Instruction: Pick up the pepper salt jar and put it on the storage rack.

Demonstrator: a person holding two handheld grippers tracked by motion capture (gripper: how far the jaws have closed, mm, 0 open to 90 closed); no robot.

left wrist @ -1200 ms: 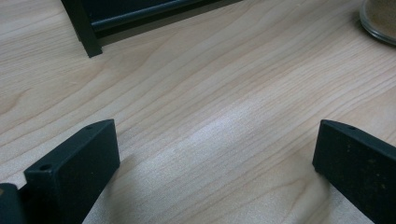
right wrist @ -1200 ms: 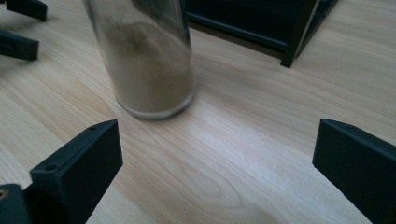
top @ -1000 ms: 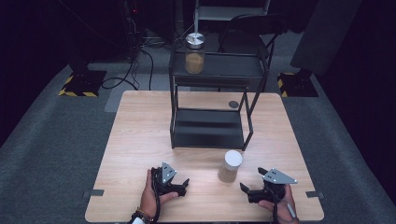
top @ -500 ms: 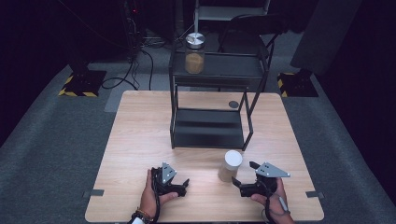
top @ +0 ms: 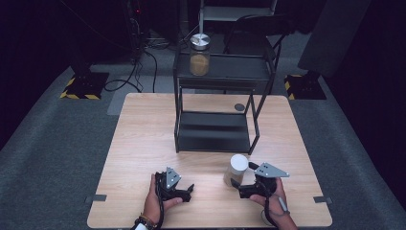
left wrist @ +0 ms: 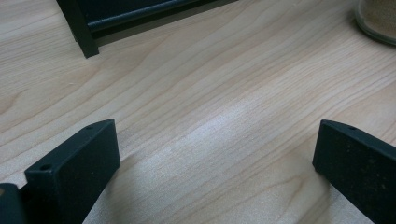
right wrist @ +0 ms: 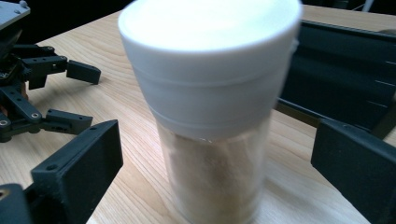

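A clear jar (top: 236, 168) of tan powder with a white lid (right wrist: 210, 56) stands upright on the wooden table (top: 143, 143), in front of the black rack. My right gripper (top: 235, 188) is open just behind its base; in the right gripper view the jar stands between the two black fingers (right wrist: 79, 172), apart from both. My left gripper (top: 190, 191) rests open on the table to the left, with bare wood between its jaws (left wrist: 215, 154). The jar's base (left wrist: 378, 21) shows at the top right of the left gripper view. A second jar (top: 199, 56), silver-lidded, stands on the rack's top shelf.
The black two-shelf rack (top: 215, 132) stands mid-table, one leg (left wrist: 81, 35) close ahead of my left gripper. A small dark disc (top: 239, 107) lies on the table behind the rack. The left gripper (right wrist: 46, 93) is at the left in the right gripper view.
My right gripper has moved left and forward up to the white-lidded jar, so its open jaws now stand on either side of it. The left gripper has stayed put.
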